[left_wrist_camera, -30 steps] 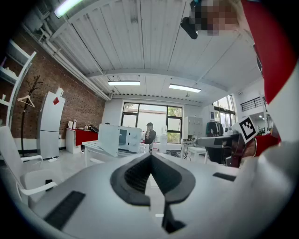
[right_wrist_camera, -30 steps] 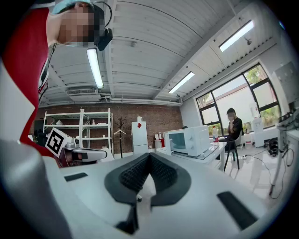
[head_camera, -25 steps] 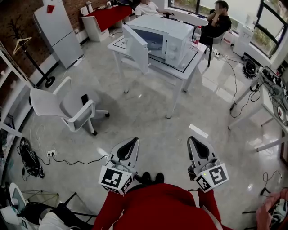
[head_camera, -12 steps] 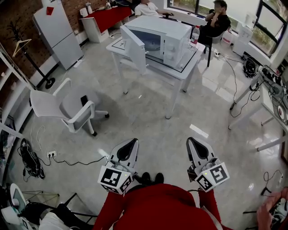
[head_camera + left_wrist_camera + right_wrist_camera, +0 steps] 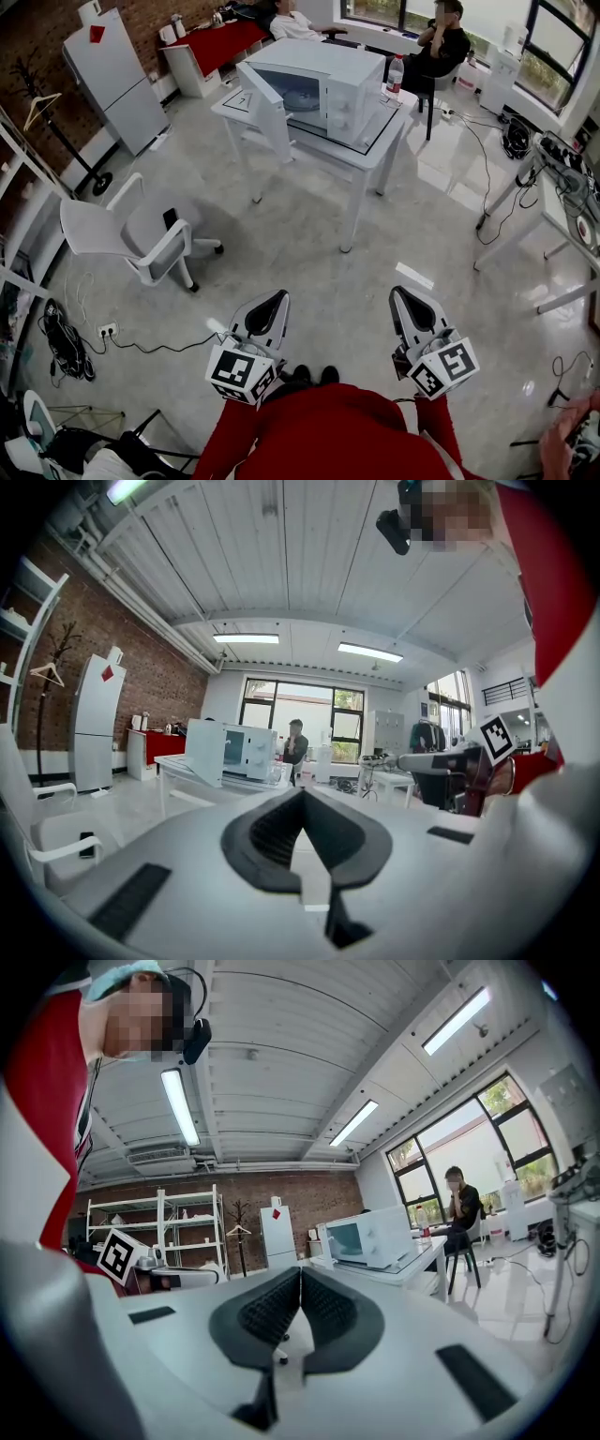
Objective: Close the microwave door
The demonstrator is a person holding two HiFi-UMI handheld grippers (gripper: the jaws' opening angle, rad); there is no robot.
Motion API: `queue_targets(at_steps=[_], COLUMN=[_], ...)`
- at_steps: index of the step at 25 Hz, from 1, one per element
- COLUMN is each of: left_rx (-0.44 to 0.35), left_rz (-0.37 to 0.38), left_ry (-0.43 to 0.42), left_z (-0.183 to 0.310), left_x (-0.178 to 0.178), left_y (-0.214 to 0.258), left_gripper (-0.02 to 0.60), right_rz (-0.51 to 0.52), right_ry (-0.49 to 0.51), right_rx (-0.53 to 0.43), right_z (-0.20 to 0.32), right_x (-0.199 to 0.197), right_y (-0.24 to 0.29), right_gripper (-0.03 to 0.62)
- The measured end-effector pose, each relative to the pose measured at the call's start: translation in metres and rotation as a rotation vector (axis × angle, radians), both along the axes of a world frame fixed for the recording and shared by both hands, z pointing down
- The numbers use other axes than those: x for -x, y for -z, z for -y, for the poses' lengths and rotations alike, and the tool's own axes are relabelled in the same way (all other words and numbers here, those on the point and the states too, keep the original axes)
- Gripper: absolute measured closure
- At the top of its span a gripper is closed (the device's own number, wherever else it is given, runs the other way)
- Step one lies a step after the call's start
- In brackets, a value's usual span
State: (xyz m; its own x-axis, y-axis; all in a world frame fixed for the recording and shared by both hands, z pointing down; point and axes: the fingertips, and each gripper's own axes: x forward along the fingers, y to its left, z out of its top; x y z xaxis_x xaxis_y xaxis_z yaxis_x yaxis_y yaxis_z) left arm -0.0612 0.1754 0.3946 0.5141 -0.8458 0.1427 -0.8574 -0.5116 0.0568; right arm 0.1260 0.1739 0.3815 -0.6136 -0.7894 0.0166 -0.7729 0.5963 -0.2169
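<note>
A white microwave (image 5: pixel 330 86) stands on a white table (image 5: pixel 386 131) far across the room. Its door (image 5: pixel 265 112) hangs wide open to the left. Both grippers are held low, close to my body and far from the microwave. The left gripper (image 5: pixel 273 299) is shut with nothing in it, and so is the right gripper (image 5: pixel 404 295). In the left gripper view the microwave (image 5: pixel 247 752) and its open door (image 5: pixel 203 752) show small beyond the shut left gripper (image 5: pixel 302 795). The right gripper view has the microwave (image 5: pixel 371 1236) in the distance past the shut right gripper (image 5: pixel 300 1273).
A white office chair (image 5: pixel 131 231) stands on the floor at the left. A white fridge (image 5: pixel 108 80) and a red-covered table (image 5: pixel 220 42) line the brick wall. A bottle (image 5: pixel 394 73) stands beside the microwave. Two seated people are behind the table. Cables and desks are at the right.
The head view has shifted a little, so the table and microwave sit slightly further left and up. Both grippers have stayed shut and nearly still.
</note>
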Motion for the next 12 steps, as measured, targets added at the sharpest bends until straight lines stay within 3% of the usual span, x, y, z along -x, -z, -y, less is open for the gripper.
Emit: queue_targets(at_steps=[12], left_rx=[-0.020], left_rz=[0.062], left_ry=[0.036], left_z=[0.024], left_x=[-0.008], left_y=[0.008], left_gripper=[0.574], right_rz=[0.009], right_ry=[0.004], right_rx=[-0.016], right_z=[0.029], right_x=[-0.014], right_y=[0.001], right_gripper=[0.580])
